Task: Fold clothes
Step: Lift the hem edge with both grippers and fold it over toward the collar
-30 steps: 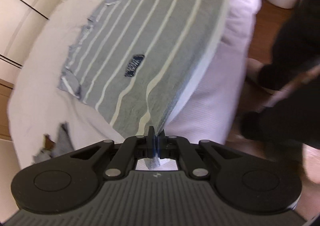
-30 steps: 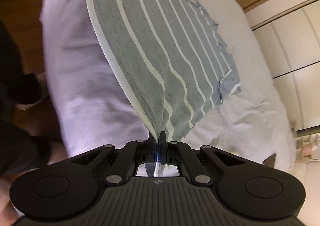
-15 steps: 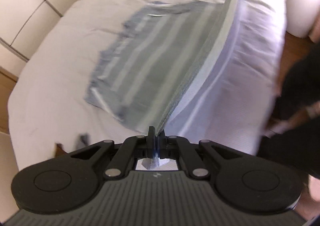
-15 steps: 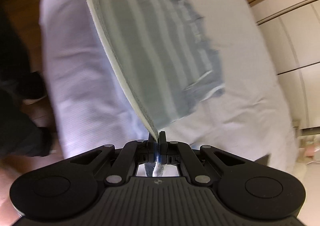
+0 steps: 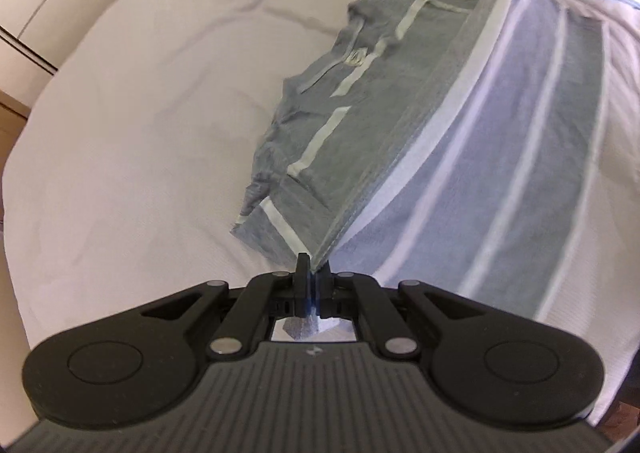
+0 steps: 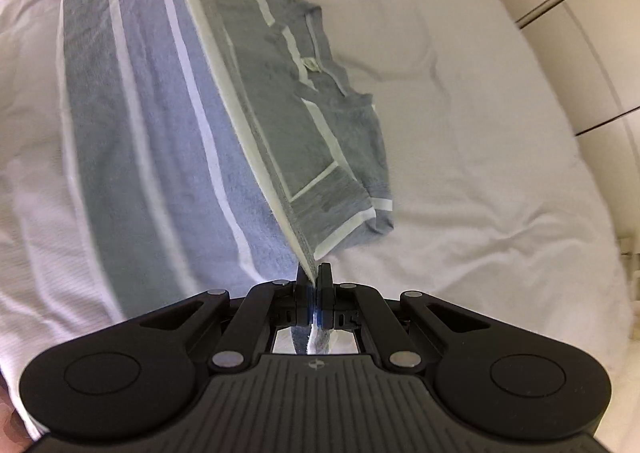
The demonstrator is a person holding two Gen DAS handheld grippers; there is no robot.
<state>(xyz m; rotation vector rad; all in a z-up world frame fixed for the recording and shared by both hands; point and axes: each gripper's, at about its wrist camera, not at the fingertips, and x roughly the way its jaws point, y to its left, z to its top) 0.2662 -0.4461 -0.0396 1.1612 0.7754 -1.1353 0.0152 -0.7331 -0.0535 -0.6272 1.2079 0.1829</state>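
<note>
Grey striped shirt [image 5: 360, 125] lies partly folded on a white bedsheet [image 5: 140, 113], its hem edge lifted and stretched taut between the two tools. In the left wrist view the hem runs from the left gripper [image 5: 313, 277] toward 1 o'clock; in the right wrist view it runs from the right gripper [image 6: 313, 277] toward 11 o'clock. Each gripper has its fingers pressed together on a hem corner. The collar end rests on the sheet beyond the raised hem. Pale cabinet doors [image 6: 580, 33] stand past the bed.
</note>
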